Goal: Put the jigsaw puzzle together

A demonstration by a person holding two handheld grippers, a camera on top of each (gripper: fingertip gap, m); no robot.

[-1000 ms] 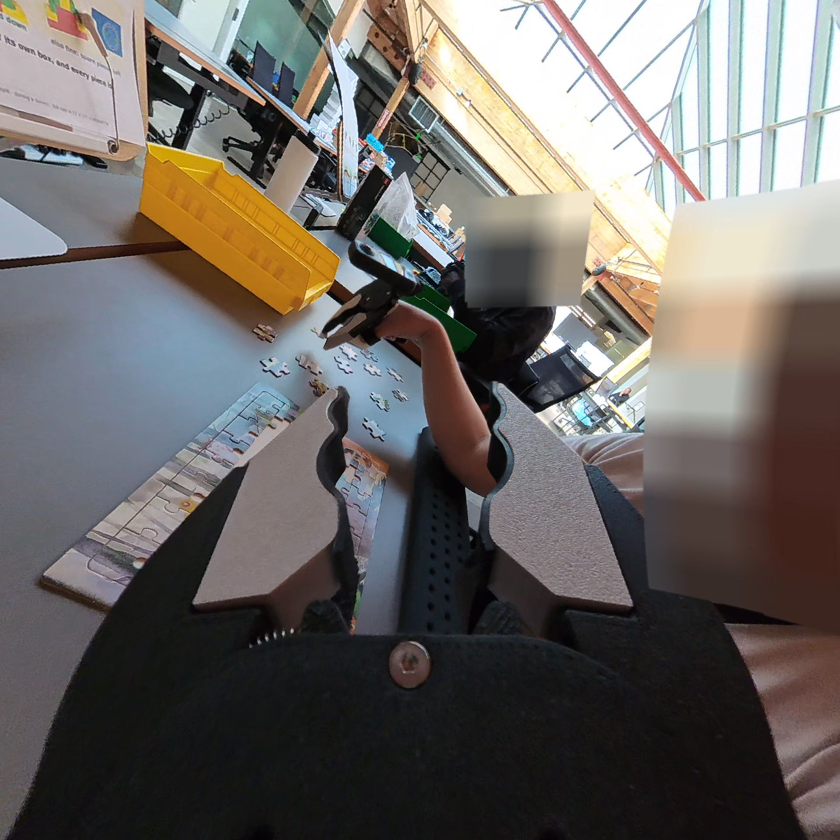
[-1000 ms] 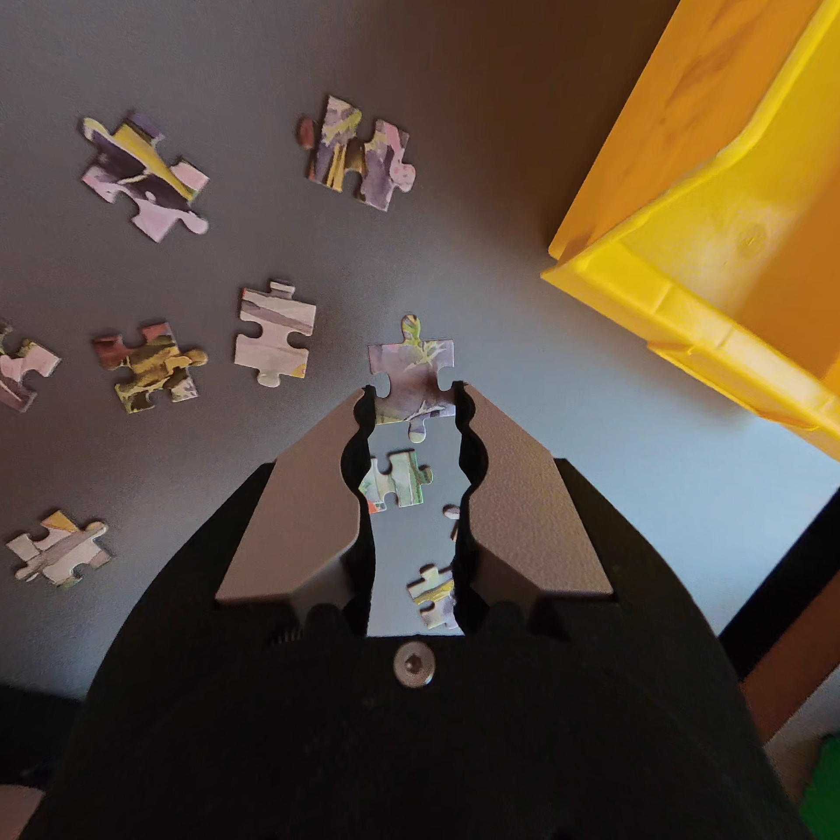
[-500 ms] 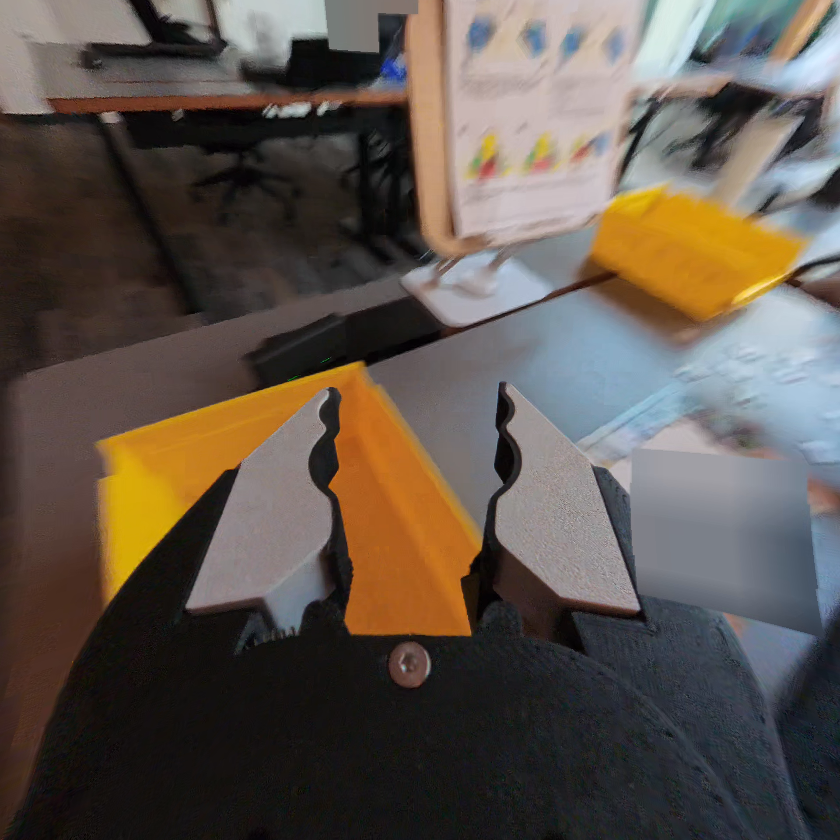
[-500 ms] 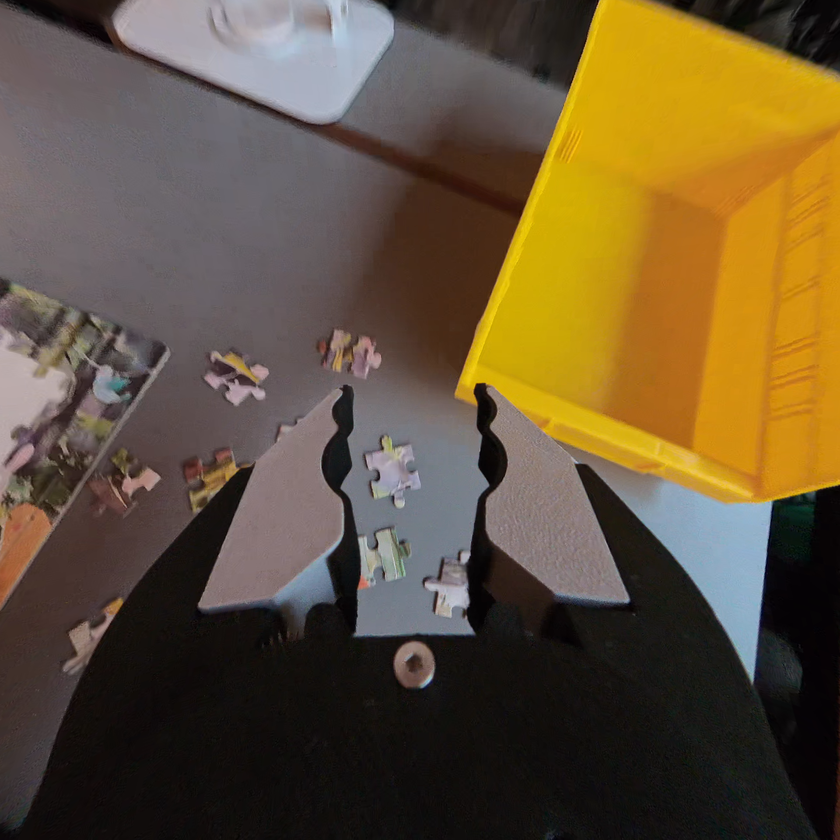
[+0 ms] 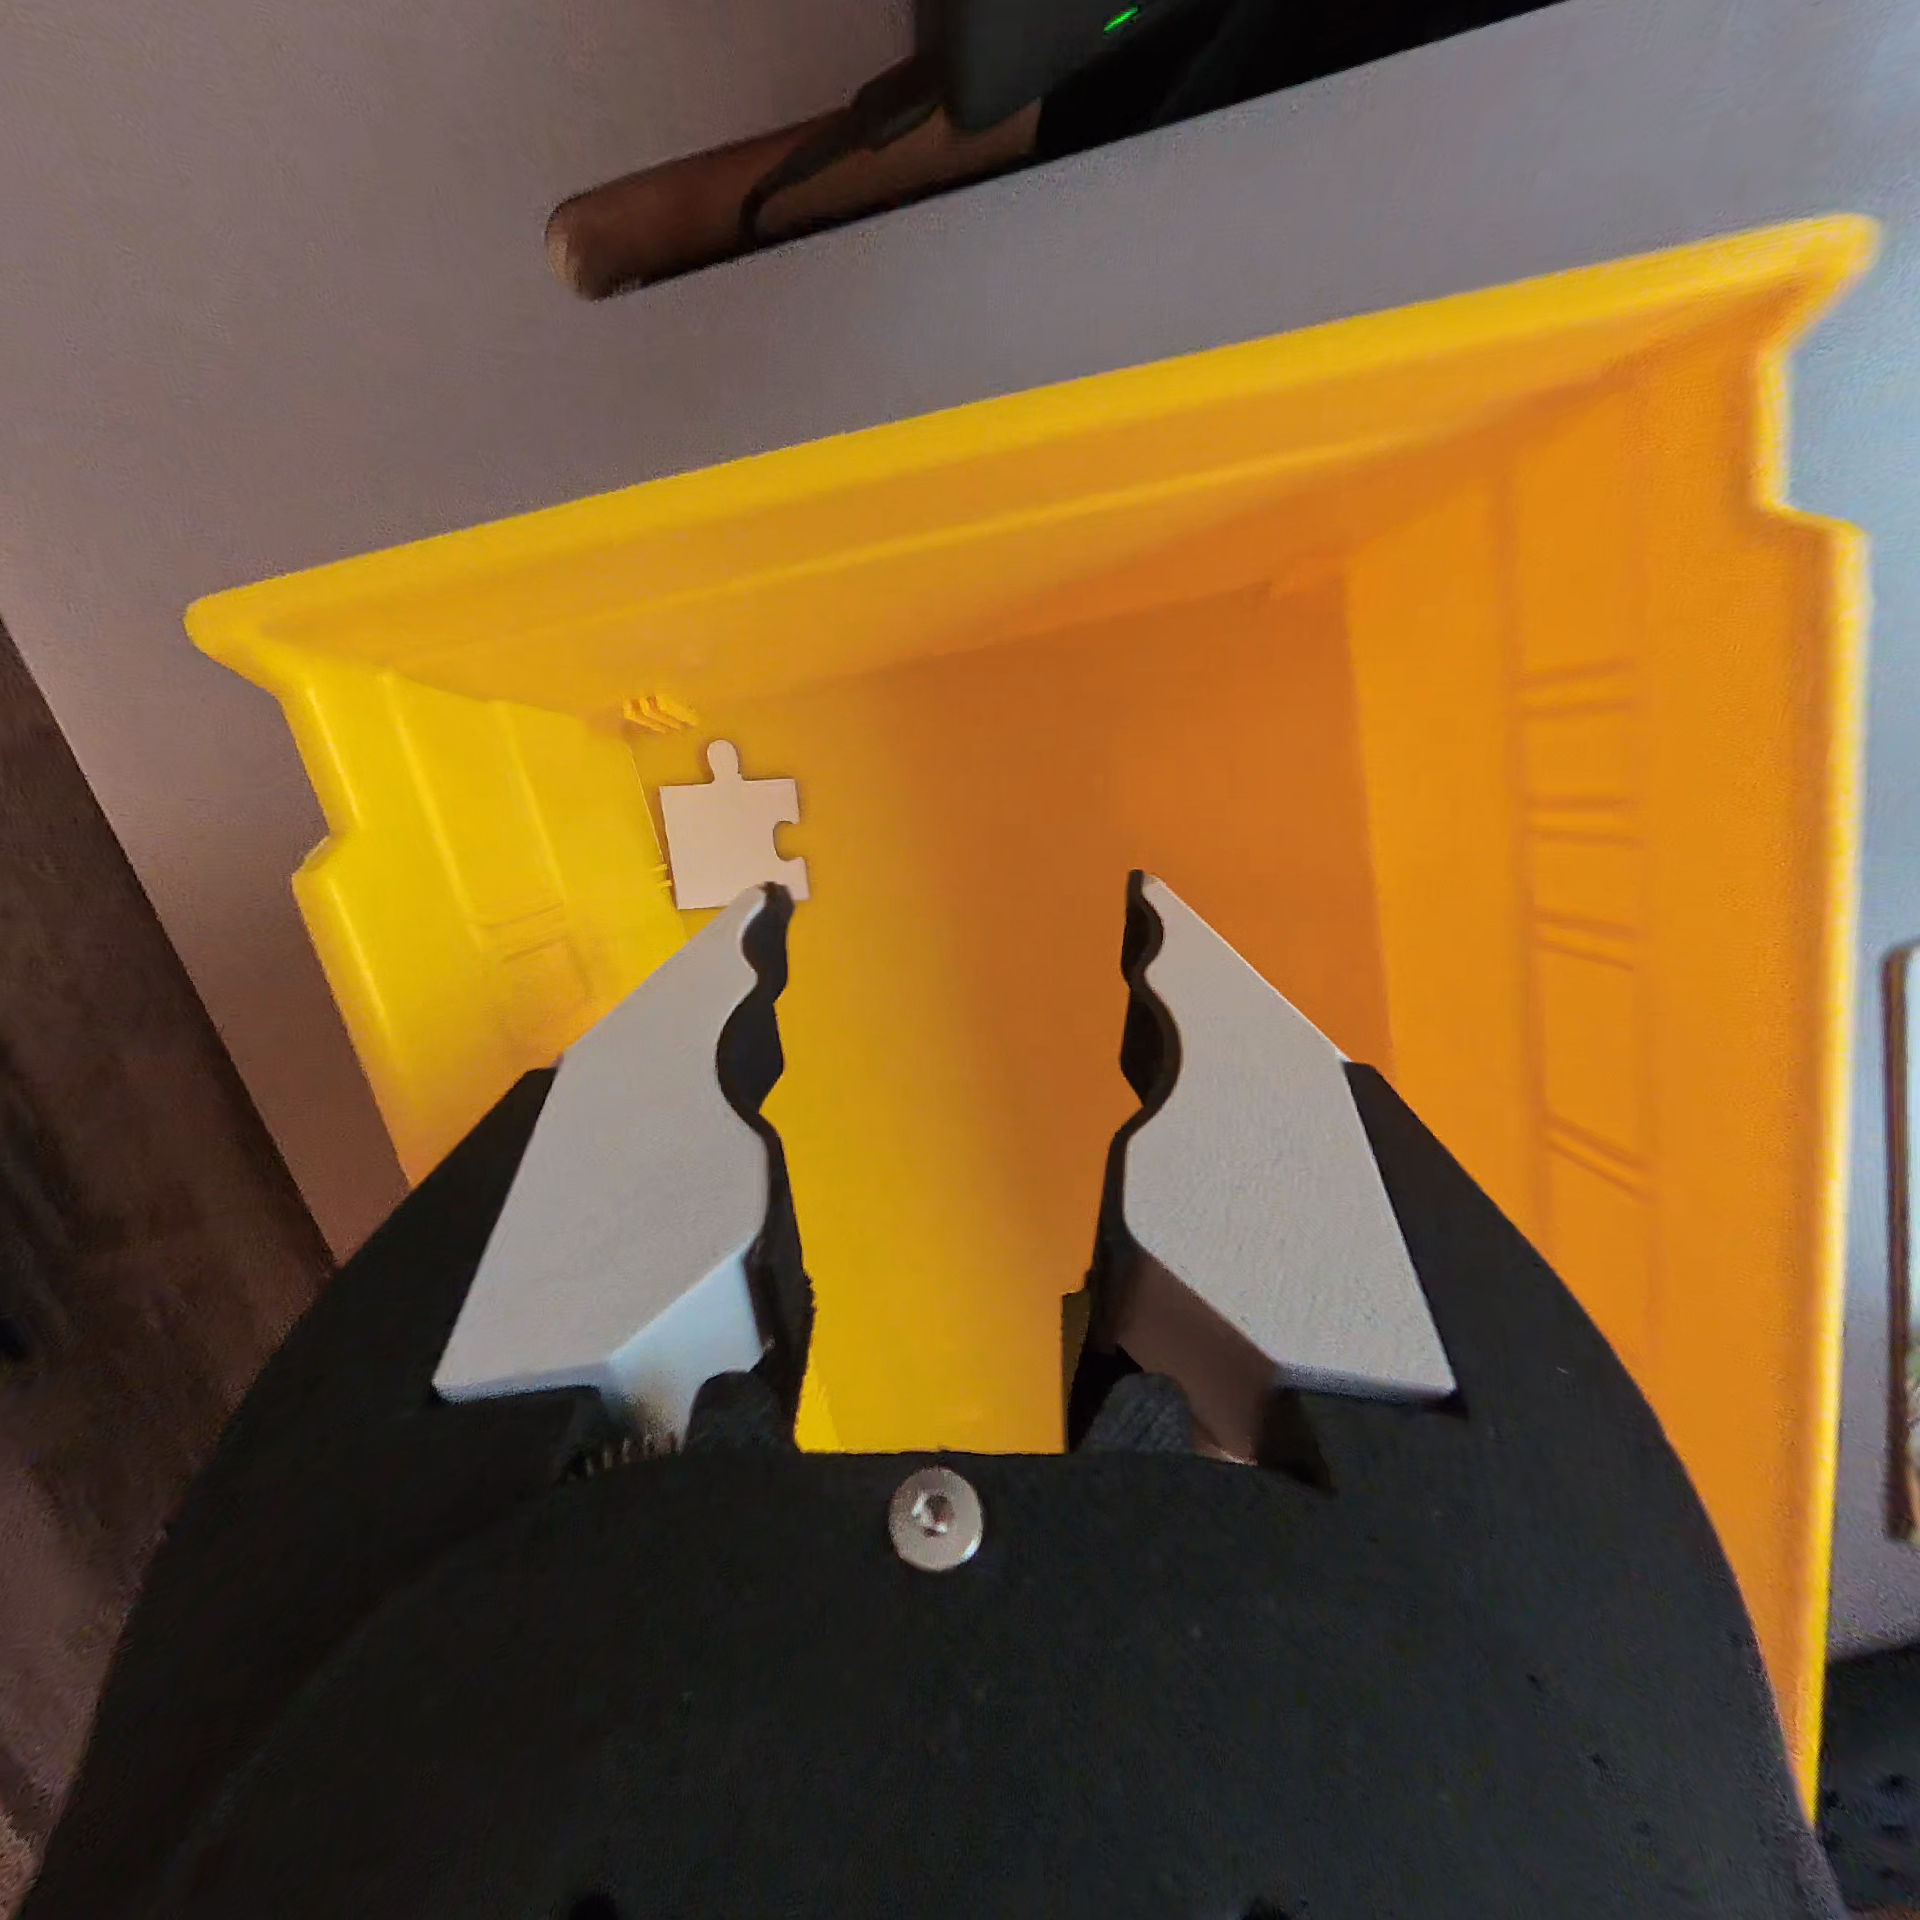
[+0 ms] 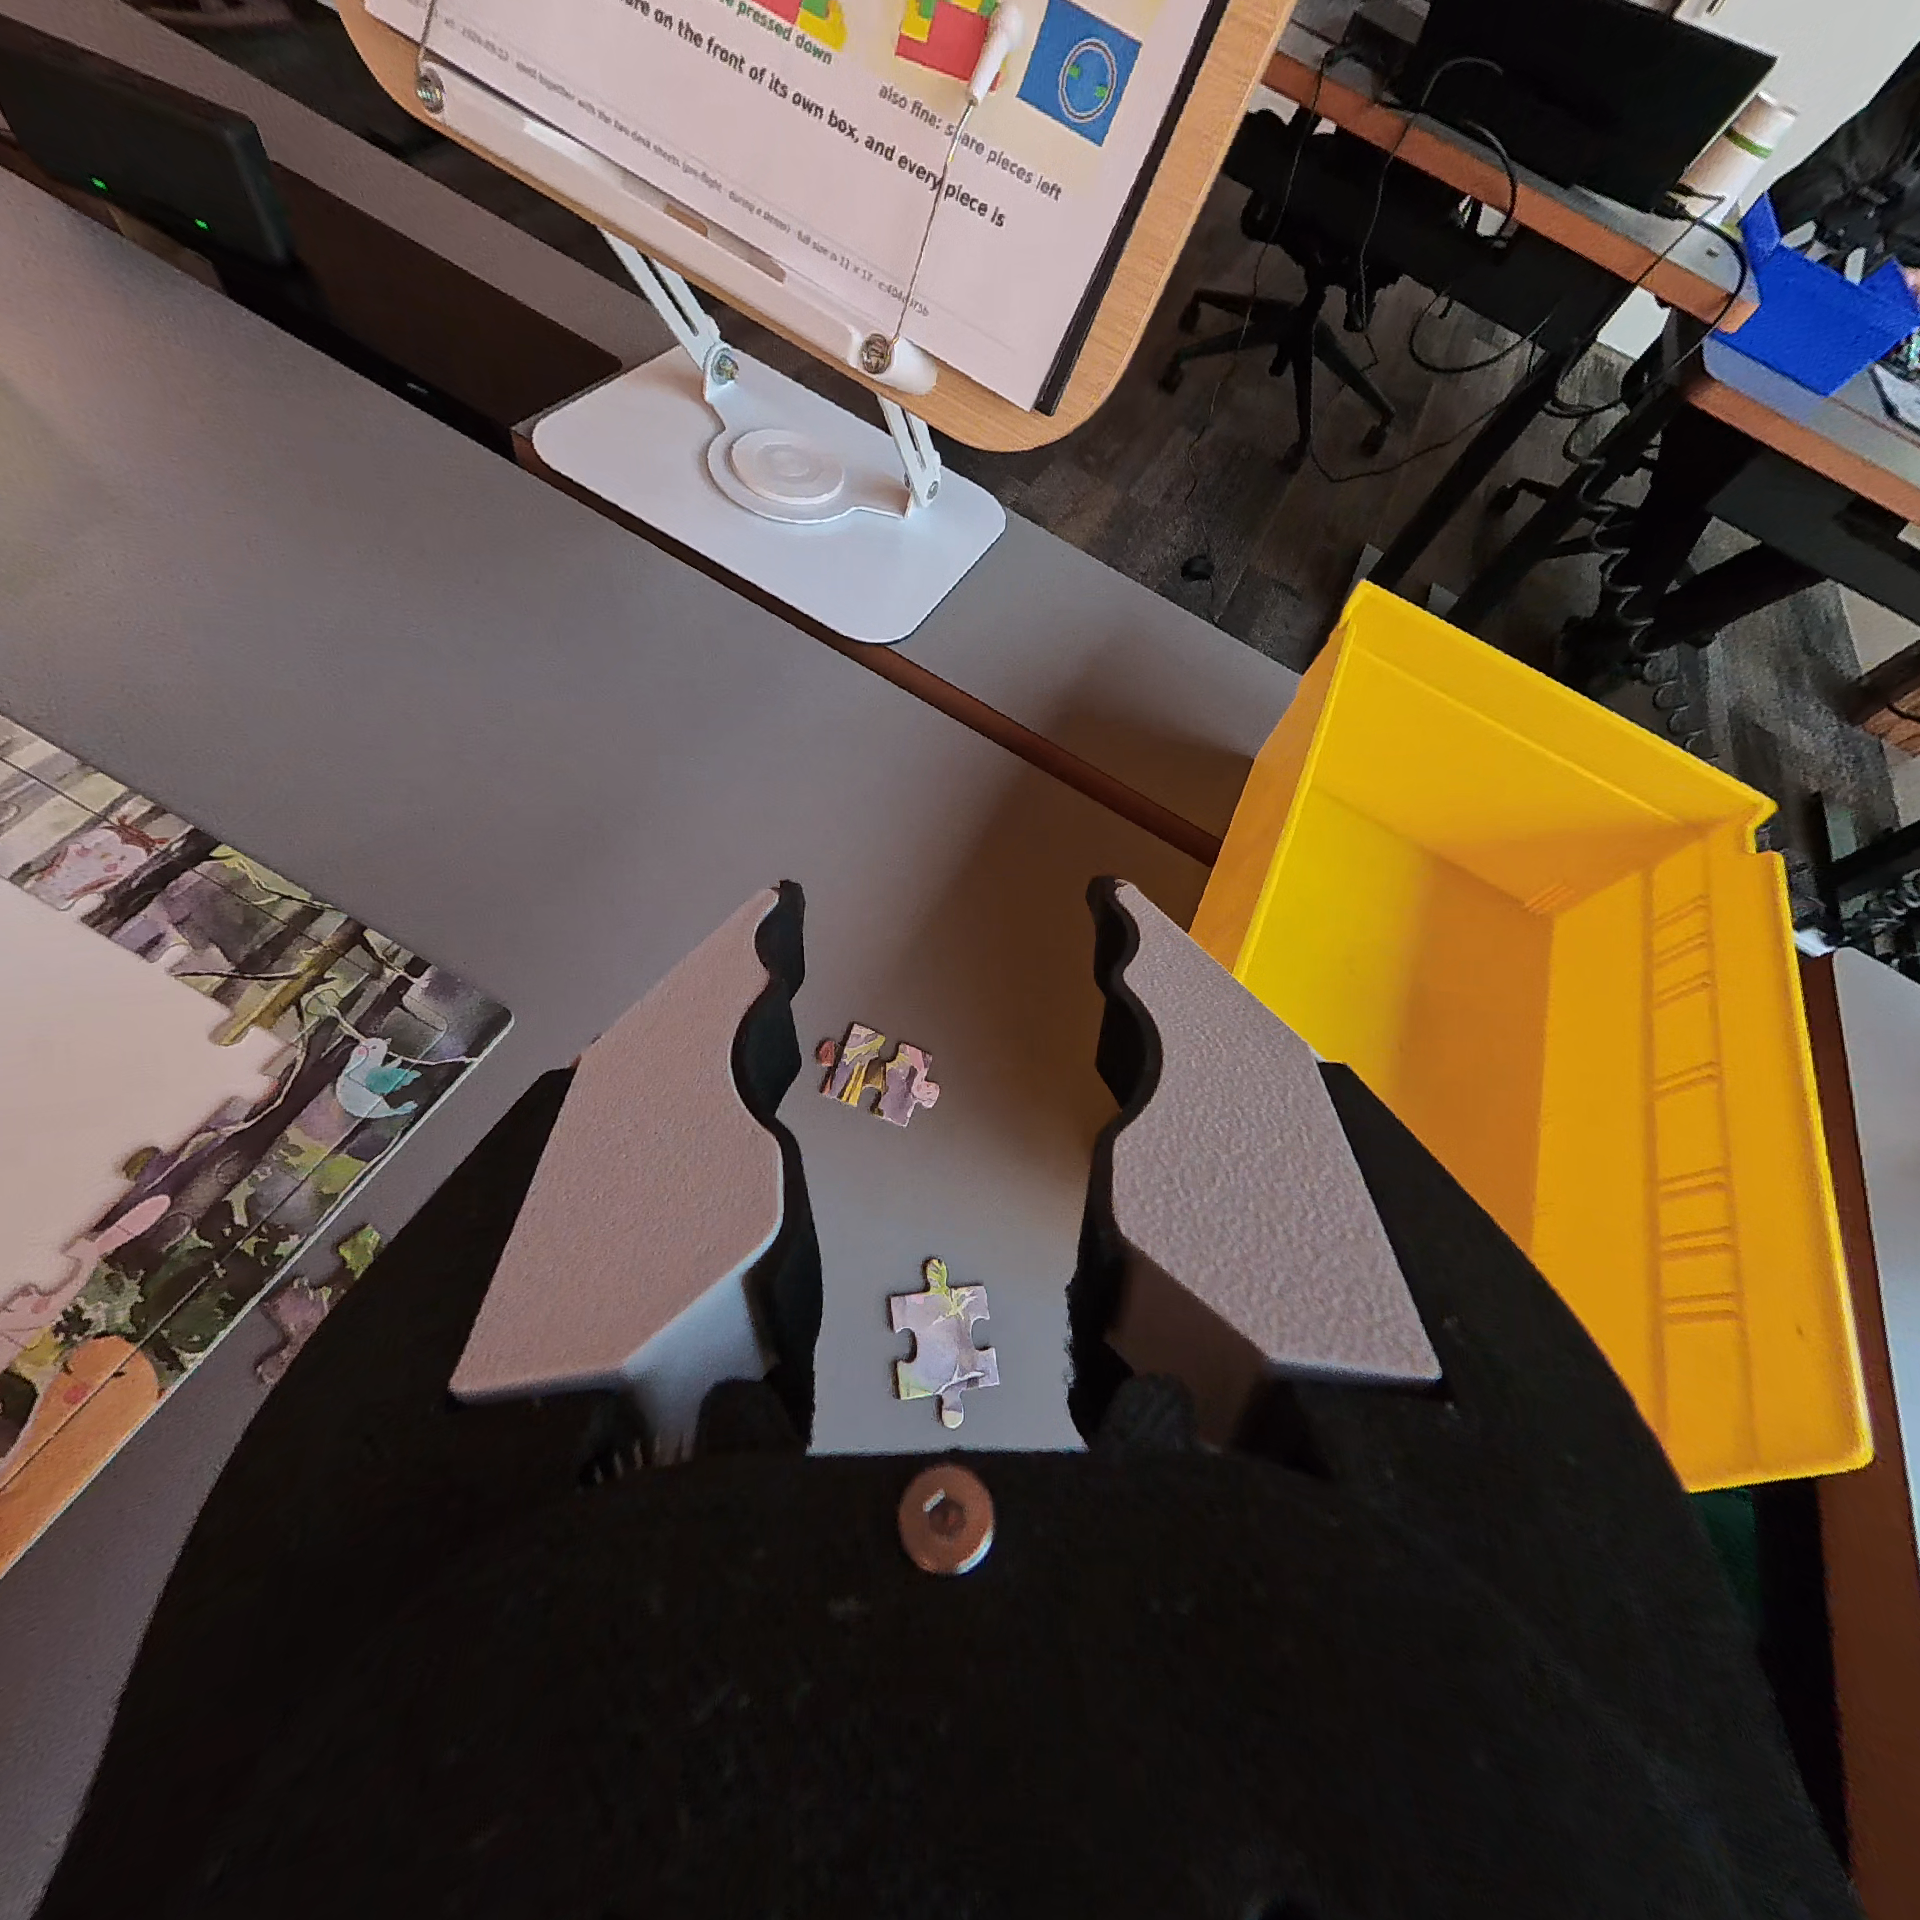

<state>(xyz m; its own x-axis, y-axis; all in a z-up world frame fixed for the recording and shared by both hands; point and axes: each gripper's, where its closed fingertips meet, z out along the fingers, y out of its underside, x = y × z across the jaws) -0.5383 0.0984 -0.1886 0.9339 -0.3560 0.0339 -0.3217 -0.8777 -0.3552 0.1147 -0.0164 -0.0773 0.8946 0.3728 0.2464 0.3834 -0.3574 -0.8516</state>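
My left gripper (image 5: 954, 891) is open and empty, pointing down into a yellow bin (image 5: 1039, 499). One puzzle piece (image 5: 732, 831) lies blank side up on the bin's floor at the far left corner, just beyond my left fingertip. My right gripper (image 6: 945, 896) is open and empty above the grey table (image 6: 416, 665). Two loose pieces show between its fingers: a joined pair (image 6: 881, 1072) and a purple piece (image 6: 945, 1340). The partly built puzzle (image 6: 208, 1049) lies flat at the left, with a blank gap in its middle.
Another yellow bin (image 6: 1538, 997) stands at the right of the right wrist view, and I see nothing inside it. A white stand (image 6: 779, 509) holding an instruction board (image 6: 831, 156) sits at the table's far edge. A black device (image 6: 135, 145) is at far left. Office desks and chairs lie beyond.
My left gripper swung away from the puzzle and now looks down into a yellow bin. My right gripper rose and drew back from the loose pieces and opened wider.
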